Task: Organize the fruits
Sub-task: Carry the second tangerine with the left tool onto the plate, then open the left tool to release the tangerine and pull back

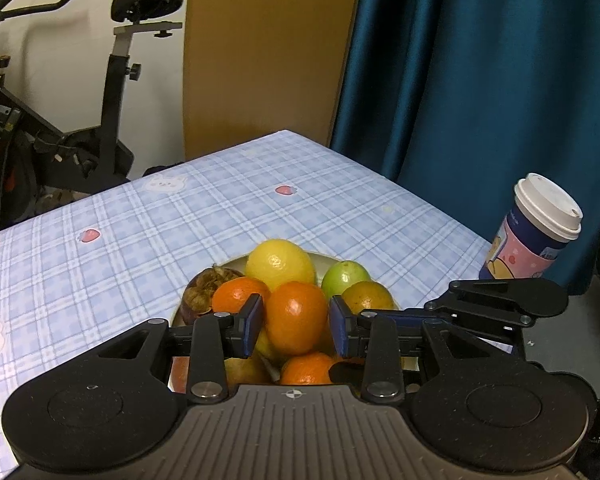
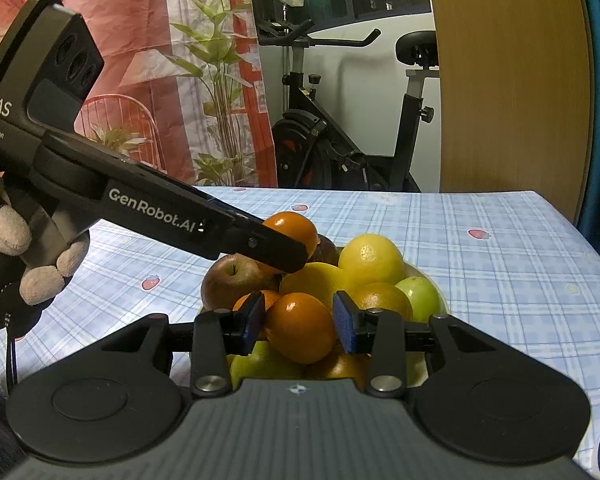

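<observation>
A pale bowl (image 1: 327,258) on the checked tablecloth is heaped with fruit: a lemon (image 1: 280,264), a green fruit (image 1: 342,278), a brown wrinkled fruit (image 1: 199,297), a red apple (image 2: 232,280) and several oranges. My left gripper (image 1: 298,326) is shut on an orange (image 1: 296,316); the right wrist view shows that orange (image 2: 296,226) over the far side of the heap. My right gripper (image 2: 300,325) is shut on another orange (image 2: 300,328) at the near side of the heap. A gloved hand (image 2: 32,256) holds the left gripper.
A lidded paper cup (image 1: 534,236) stands by the table's right edge, next to a blue curtain (image 1: 480,80). An exercise bike (image 1: 112,120) and a wooden panel stand beyond the far edge. Bare tablecloth (image 1: 180,216) stretches left of and behind the bowl.
</observation>
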Demonstrator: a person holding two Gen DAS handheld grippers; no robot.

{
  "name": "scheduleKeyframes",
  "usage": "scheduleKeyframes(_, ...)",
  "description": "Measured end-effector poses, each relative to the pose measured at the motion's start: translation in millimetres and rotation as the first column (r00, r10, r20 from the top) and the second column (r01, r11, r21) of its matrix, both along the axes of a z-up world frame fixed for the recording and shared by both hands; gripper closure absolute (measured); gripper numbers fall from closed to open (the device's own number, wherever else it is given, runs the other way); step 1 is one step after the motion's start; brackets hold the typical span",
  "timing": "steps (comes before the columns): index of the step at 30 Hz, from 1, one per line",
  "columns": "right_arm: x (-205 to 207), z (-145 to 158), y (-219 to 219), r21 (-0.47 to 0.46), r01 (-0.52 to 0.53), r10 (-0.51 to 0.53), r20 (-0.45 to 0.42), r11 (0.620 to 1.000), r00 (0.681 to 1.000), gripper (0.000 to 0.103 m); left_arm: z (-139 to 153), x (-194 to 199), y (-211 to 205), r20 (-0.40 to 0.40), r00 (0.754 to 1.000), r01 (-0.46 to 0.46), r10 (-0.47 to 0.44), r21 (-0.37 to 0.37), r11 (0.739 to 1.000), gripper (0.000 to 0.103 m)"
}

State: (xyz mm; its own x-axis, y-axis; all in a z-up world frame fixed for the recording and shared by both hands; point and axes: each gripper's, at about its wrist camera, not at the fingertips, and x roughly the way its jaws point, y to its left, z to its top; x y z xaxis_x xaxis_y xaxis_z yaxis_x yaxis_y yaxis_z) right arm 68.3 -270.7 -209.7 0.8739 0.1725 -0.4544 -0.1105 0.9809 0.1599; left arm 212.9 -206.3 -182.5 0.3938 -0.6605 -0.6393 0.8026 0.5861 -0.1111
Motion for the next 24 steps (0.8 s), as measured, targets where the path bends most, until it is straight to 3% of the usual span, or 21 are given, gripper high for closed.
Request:
scheduleKeyframes(9,-0.3,-0.4,0.8,-0.005,-0.002,0.002,0.002,1.000,1.000,0.062,1.4,-1.3,3.1,0.009,1.000,-0.004,0.004,0.000,1.000,0.063)
scheduleKeyframes(13,0.6,1.6,0.9,-0.011,0.001,-0.001,0.008,1.000,1.000,0.061,3.6,-2.0,5.2,0.012,1.000,-0.015,0.015,-0.008,1.000,0.052)
scheduleKeyframes(20,0.9,4.2,1.9,-0.020,0.006,-0.005,0.007,1.000,1.000,0.060,6.4,-2.4,8.6,0.008,0.999,-0.040,0.040,-0.014,0.999,0.052)
scheduleKeyframes(24,-0.7,11.6,4.0,-0.039,0.012,-0.011,0.017,0.999,1.000,0.053,12.6,-4.3,15.5,0.013,0.997,-0.076,0.076,-0.032,0.997,0.046)
